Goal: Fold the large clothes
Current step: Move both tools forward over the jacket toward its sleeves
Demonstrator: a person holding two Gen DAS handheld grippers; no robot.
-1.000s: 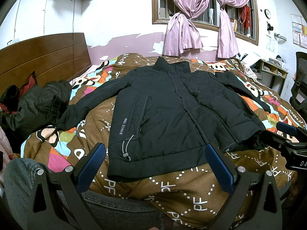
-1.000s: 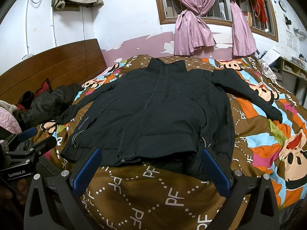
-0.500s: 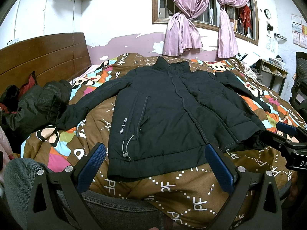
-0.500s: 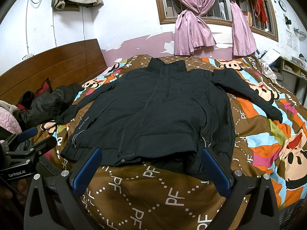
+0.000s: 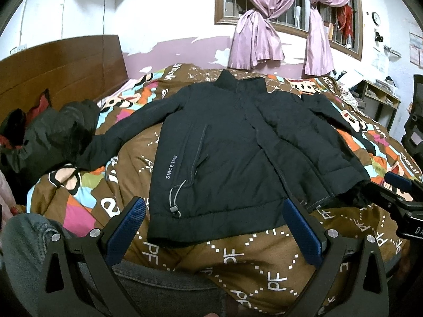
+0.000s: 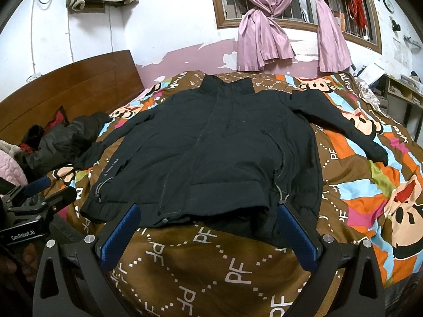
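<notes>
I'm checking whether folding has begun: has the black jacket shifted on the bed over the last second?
No. The black jacket lies spread flat as before, its collar in the same spot below the pink curtains, both sleeves still stretched out over the patterned quilt.

This is a bedroom in a home. A bed fills the middle of the frame, covered by a brown cartoon-print quilt (image 5: pixel 216 259), and a wooden headboard (image 5: pixel 60 66) stands at the left. At the upper right, a barred window (image 6: pixel 304 2) has pink curtains (image 6: pixel 261 39) tied in knots. The white wall (image 5: pixel 171 15) shows peeling paint above a pink lower band. At the far right edge there is a small shelf unit (image 5: pixel 380 100) with papers.
</notes>
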